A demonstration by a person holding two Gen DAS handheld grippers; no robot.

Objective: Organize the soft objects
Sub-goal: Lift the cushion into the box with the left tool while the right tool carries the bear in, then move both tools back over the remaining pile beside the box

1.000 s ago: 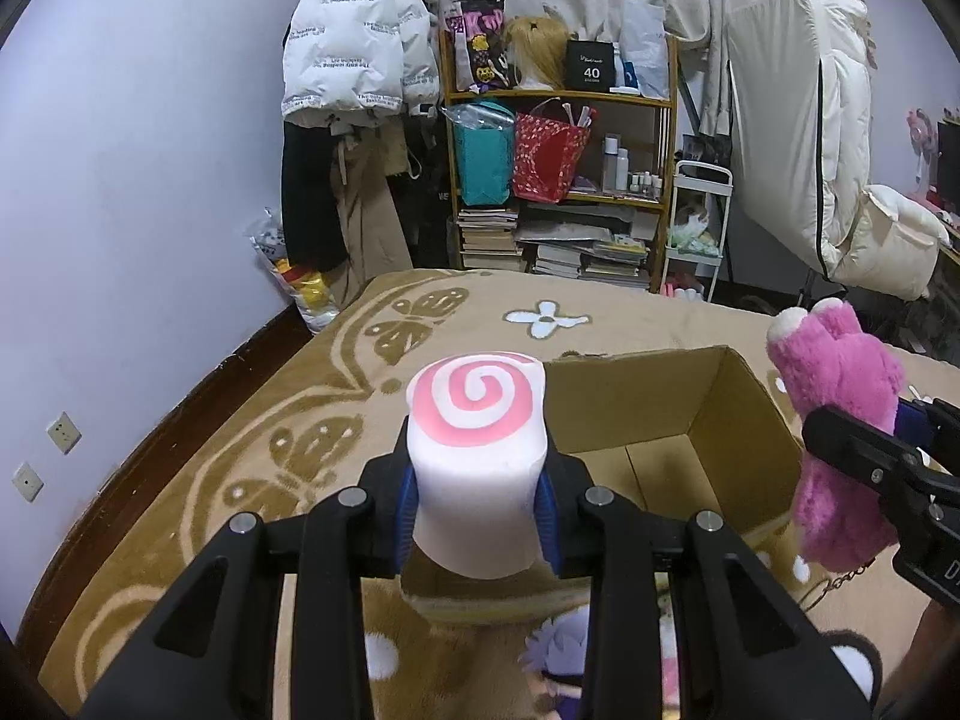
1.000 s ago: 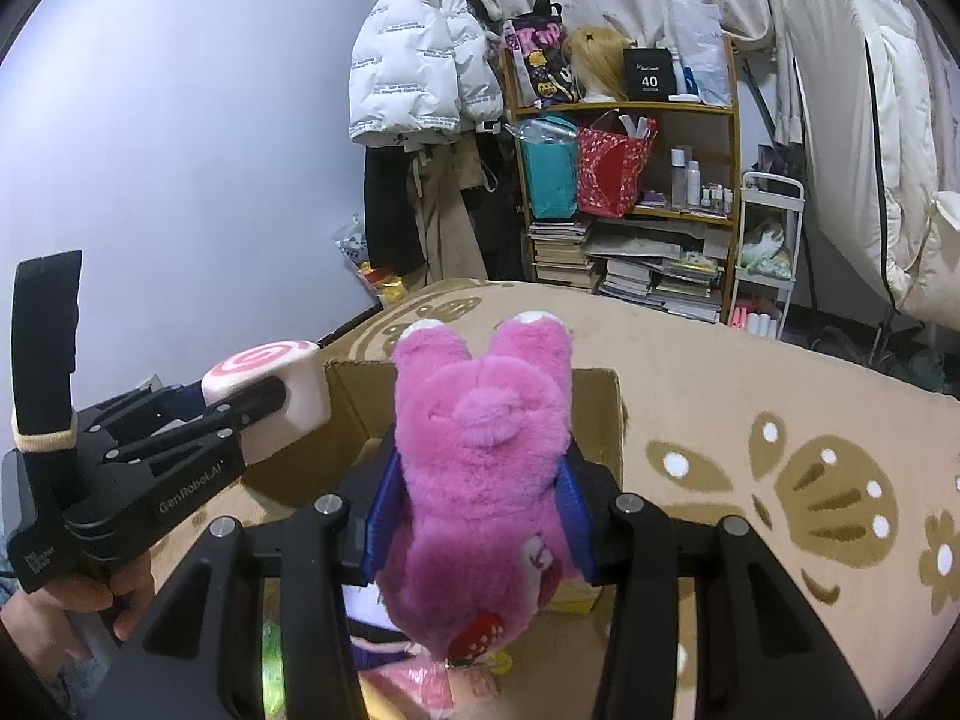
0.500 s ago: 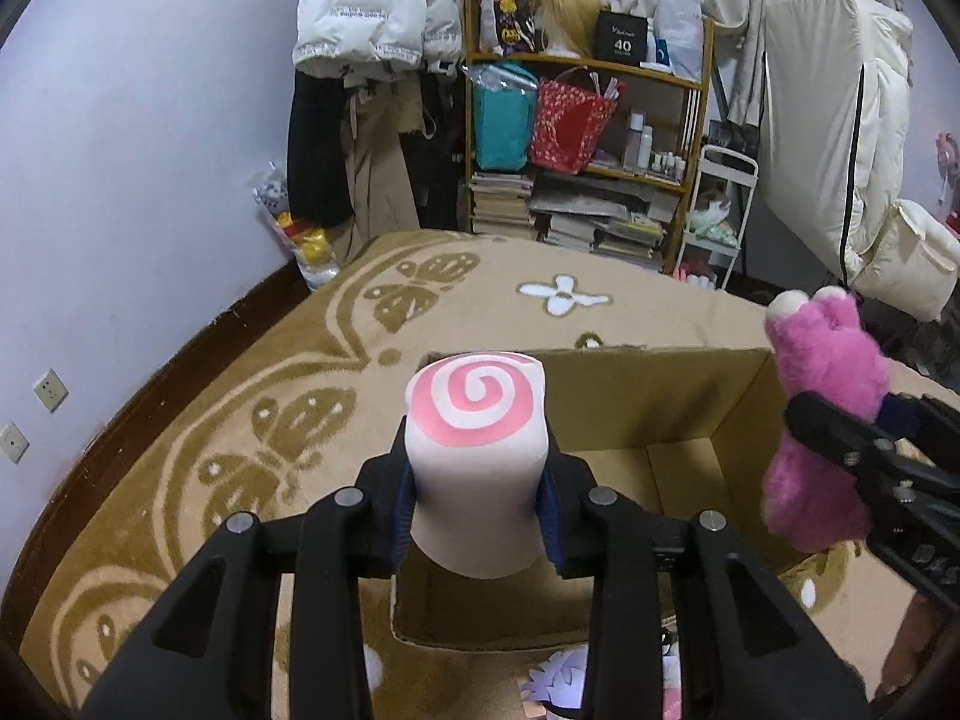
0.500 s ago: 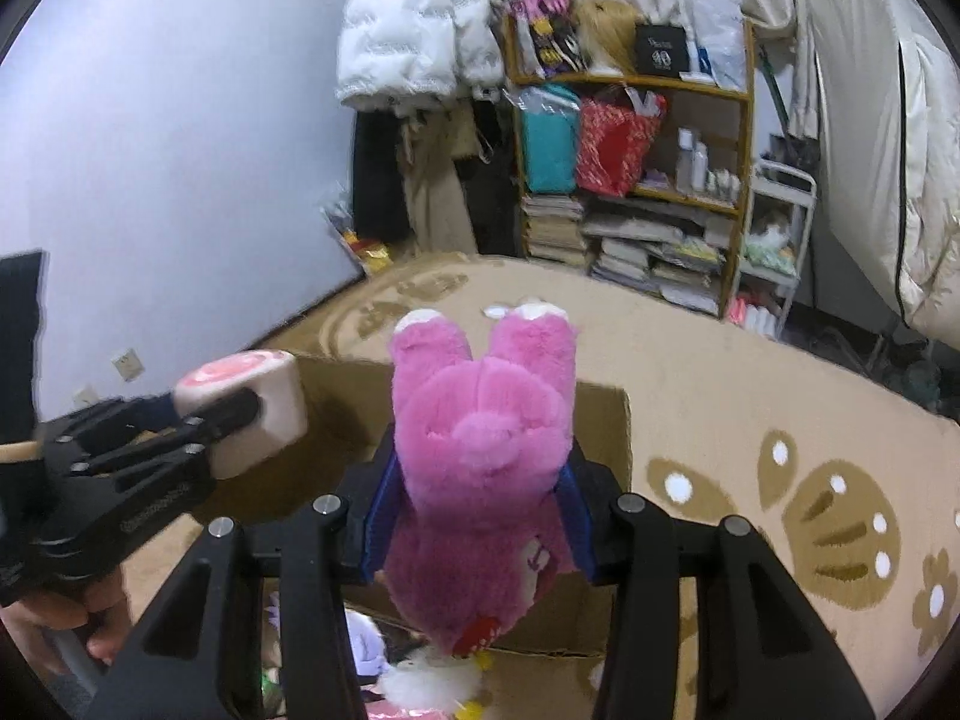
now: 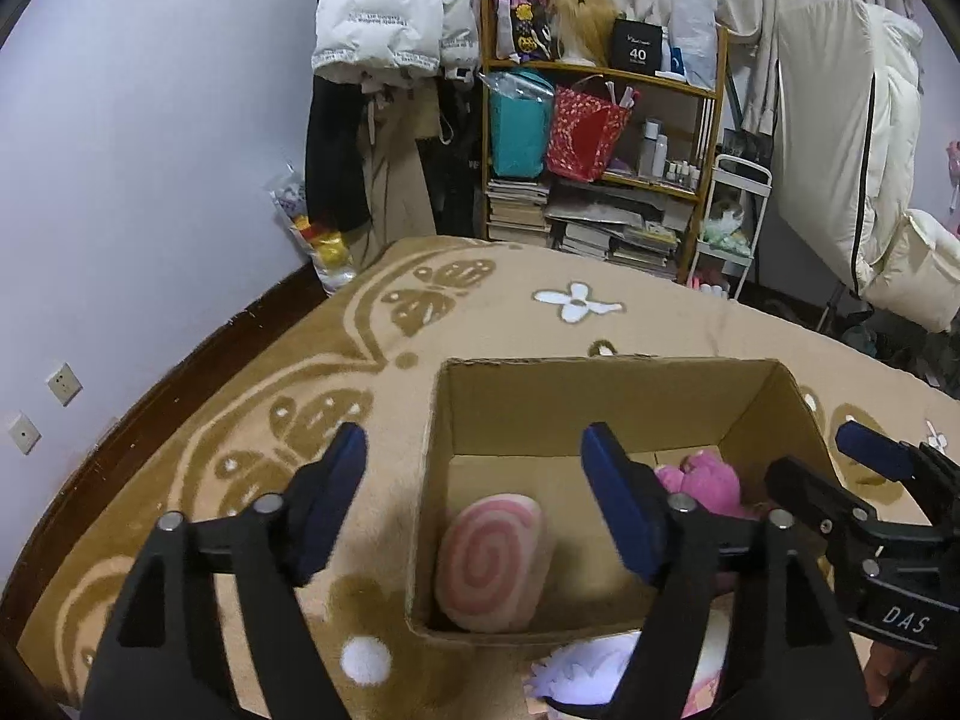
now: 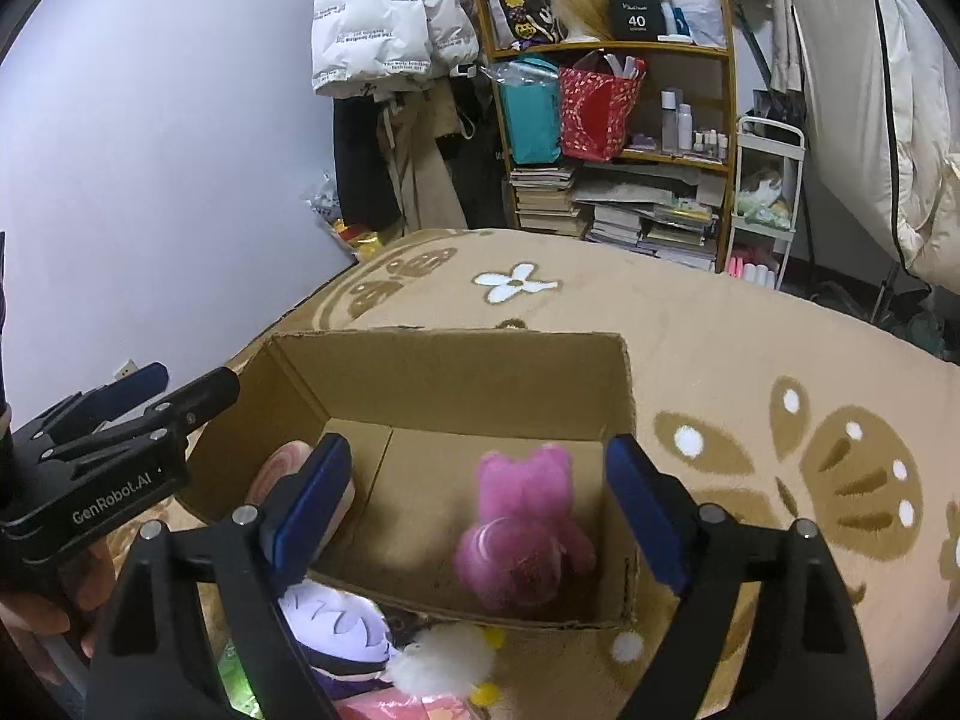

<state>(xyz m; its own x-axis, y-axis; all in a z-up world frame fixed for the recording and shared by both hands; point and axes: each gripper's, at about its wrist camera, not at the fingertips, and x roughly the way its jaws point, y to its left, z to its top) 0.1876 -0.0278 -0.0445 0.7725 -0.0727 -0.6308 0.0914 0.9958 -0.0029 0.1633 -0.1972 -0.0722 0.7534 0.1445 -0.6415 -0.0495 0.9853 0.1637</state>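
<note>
An open cardboard box (image 5: 600,396) stands on the tan bed cover; it also shows in the right wrist view (image 6: 456,372). A pink-swirl white plush roll (image 5: 492,561) lies inside it at the left, partly hidden in the right wrist view (image 6: 282,468). A pink plush bear (image 6: 519,531) lies inside at the right, partly seen in the left wrist view (image 5: 702,480). My left gripper (image 5: 474,498) is open and empty above the box's near left side. My right gripper (image 6: 480,504) is open and empty above the bear.
More plush toys lie in front of the box: a purple-and-white one (image 6: 336,630) and a white fluffy one (image 6: 444,657). A cluttered wooden shelf (image 5: 600,138), hanging coats (image 5: 384,18) and a white cart (image 5: 729,210) stand beyond the bed. The wall is on the left.
Both grippers opened and let go. The swirl roll and the pink bear dropped into the box. Both grippers now sit over the box.
</note>
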